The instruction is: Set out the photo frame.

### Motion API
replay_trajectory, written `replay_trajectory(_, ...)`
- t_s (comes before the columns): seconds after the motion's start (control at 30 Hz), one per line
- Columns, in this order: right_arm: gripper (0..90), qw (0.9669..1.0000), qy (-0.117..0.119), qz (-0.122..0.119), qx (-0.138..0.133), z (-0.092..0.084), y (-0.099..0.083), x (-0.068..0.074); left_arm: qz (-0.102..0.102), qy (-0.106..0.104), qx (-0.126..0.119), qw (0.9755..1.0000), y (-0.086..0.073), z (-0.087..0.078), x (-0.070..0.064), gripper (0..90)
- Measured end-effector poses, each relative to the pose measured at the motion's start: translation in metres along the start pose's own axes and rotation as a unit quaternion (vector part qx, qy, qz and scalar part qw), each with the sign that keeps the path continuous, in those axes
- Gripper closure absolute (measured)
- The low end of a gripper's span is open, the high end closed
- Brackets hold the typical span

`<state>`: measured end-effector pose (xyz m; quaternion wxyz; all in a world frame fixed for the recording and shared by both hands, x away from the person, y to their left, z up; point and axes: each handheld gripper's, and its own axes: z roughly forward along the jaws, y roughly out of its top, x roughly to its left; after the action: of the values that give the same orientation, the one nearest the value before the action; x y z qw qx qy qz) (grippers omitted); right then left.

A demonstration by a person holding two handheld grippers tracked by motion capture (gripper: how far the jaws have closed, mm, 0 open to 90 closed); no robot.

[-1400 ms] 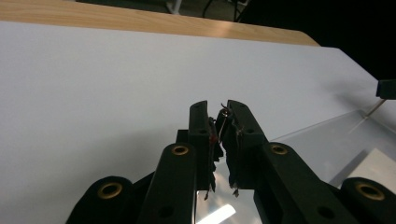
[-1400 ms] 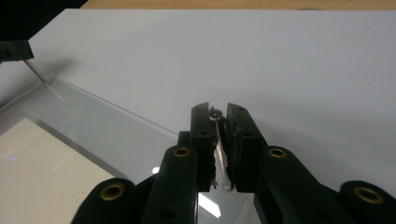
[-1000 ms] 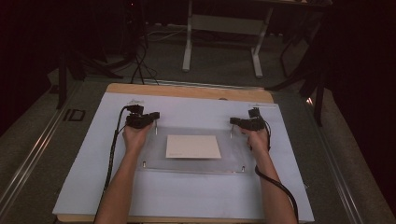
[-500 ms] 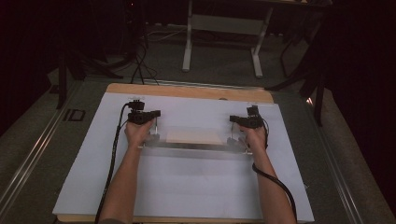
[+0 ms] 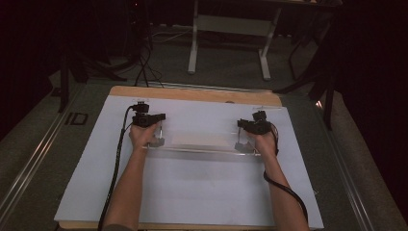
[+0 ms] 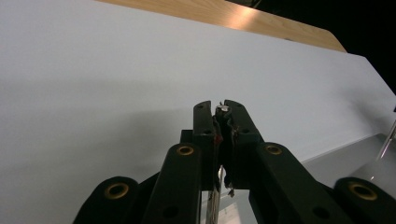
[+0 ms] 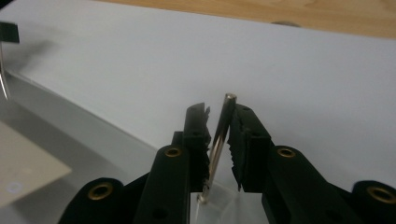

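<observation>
In the high view the clear panel (image 5: 202, 144) is nearly see-through, so its far edge is hard to trace. The person's hands hide where each gripper meets its metal post. In the left gripper view the pin (image 6: 223, 109) is mostly buried between the jaws. A pale card (image 7: 23, 170) runs off the right gripper view's left edge.

A dim lab or studio space: a wooden worktop (image 5: 192, 94) covered by a white sheet (image 5: 192, 183), grey carpet (image 5: 48, 159), dark curtains (image 5: 375, 96), and a metal desk frame (image 5: 228, 43) behind.
</observation>
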<state>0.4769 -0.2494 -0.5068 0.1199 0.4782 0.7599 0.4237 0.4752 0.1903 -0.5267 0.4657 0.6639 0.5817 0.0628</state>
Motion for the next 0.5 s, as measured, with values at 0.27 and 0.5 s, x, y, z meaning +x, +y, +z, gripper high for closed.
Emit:
replay_trajectory(0.27,73.7,0.9985,0.003,-0.032,-0.043,-0.022,-0.008,0.003,-0.003,-0.001,-0.001,1.0,0.0,0.0,0.0,84.7)
replay_trajectory(0.5,71.5,0.9955,0.002,-0.063,-0.071,-0.046,-0.02,0.01,-0.008,-0.002,0.001,1.0,0.0,0.001,0.001,84.6)
